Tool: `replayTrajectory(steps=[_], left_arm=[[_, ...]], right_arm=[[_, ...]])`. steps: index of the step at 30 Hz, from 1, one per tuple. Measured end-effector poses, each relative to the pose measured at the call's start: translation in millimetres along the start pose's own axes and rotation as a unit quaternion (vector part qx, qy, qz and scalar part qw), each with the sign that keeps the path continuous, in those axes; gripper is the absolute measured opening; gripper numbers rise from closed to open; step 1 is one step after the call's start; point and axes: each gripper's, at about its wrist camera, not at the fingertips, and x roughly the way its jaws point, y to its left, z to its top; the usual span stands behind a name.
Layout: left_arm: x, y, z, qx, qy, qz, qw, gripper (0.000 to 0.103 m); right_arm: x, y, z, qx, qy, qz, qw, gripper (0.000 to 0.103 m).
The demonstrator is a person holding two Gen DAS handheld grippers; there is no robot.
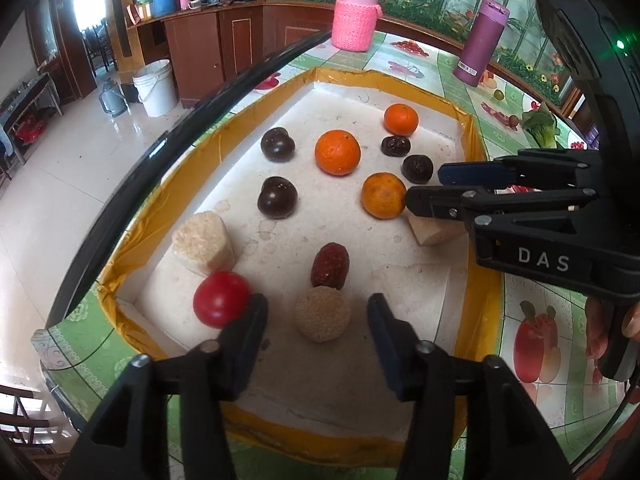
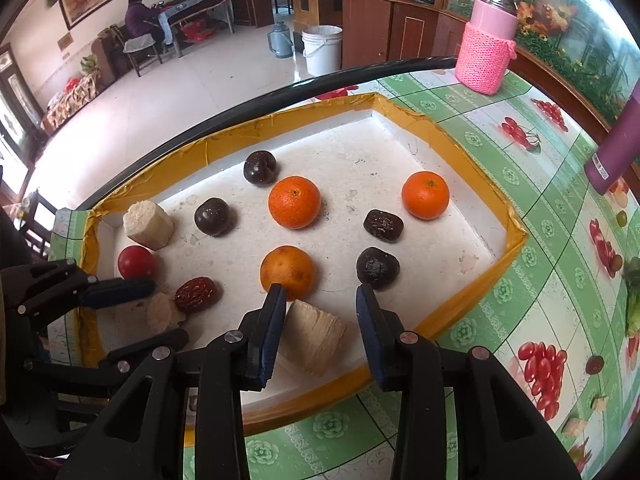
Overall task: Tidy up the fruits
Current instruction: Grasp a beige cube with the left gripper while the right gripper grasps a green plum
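Both your jaws stand apart, empty. Your left gripper [image 1: 318, 312] straddles the tan ball [image 1: 322, 313], crowded by the red date [image 1: 329, 266] and red tomato [image 1: 221, 299] in the tray [image 1: 478, 300]; closing carelessly could knock either neighbour. Your right gripper [image 2: 320, 300] hovers beside the dull mandarin [image 2: 287, 273].

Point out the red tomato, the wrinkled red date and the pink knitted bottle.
red tomato [image 1: 221, 299], left wrist view, centre of its skin.
wrinkled red date [image 1: 329, 265], left wrist view, mid-body.
pink knitted bottle [image 2: 484, 58], right wrist view, knitted sleeve.
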Motion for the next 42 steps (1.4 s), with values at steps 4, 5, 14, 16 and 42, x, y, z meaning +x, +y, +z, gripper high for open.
replayTrajectory(steps=[4, 5, 14, 16, 42], left_arm=[[-6.1, -0.1, 0.4, 0.001, -0.005, 0.004, 1.0000, 0.059], [-8.1, -0.5, 0.1, 0.002, -0.007, 0.005, 1.0000, 0.061], [-30.4, -13.7, -1.3, 0.026, -0.042, 0.039, 0.9980, 0.074], [-33.8, -18.4, -1.8, 0.035, -0.048, 0.051, 0.9969, 0.076], [5.8, -228.9, 30.1, 0.207, -0.015, -0.014, 0.9781, 0.085]], right_arm=[[-13.5, 2.1, -3.5, 0.004, -0.011, 0.000, 1.000, 0.040], [-16.1, 2.7, -4.3, 0.004, -0.013, -0.001, 1.000, 0.040], [-51.7, -0.8, -24.4, 0.021, -0.039, -0.010, 0.999, 0.043], [-58.8, -5.1, -32.0, 0.030, -0.043, -0.014, 0.999, 0.043], [-103.7, -208.8, -191.6, 0.259, -0.019, -0.120, 0.958, 0.047]])
